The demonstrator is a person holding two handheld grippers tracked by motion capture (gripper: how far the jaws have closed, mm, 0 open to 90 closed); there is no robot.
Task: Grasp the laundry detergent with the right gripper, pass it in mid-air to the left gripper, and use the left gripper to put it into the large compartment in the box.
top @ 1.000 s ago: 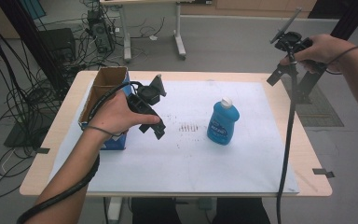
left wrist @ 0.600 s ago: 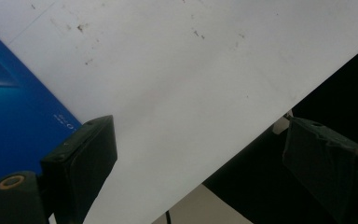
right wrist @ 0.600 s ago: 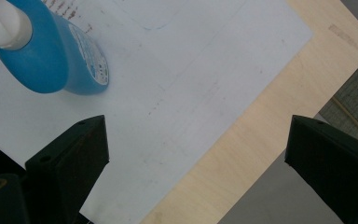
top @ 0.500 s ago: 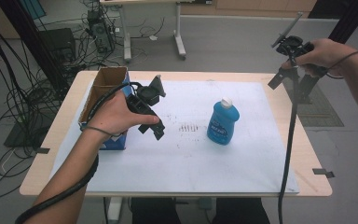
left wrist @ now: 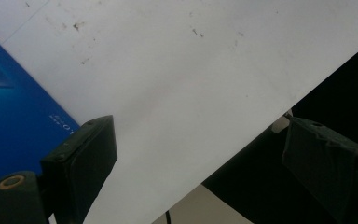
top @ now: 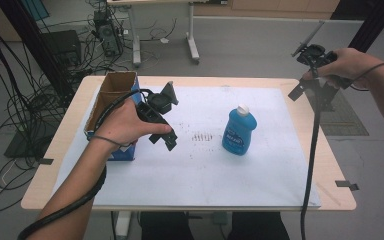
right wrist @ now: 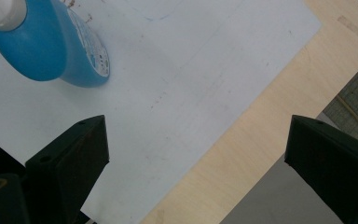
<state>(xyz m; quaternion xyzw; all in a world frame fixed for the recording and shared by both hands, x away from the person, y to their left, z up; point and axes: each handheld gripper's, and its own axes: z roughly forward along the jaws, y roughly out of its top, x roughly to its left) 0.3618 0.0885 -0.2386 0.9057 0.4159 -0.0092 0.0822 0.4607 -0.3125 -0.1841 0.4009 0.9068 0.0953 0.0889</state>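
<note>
White mat [top: 190, 165], blue bottle [top: 239, 131], cardboard box [top: 111, 98]

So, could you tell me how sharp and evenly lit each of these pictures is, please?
High view: soft, even light, faint shadow beside the blue bottle. Left gripper view: the jaws and the blue box are blurred, with a dark area beyond the white sheet. Right gripper view: bright, the bottle slightly soft.

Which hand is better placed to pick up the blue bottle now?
Probably the left. The left gripper hovers open over the white sheet, close beside the blue bottle. The right gripper, also open, is held high beyond the table's right edge, farther away.
</note>
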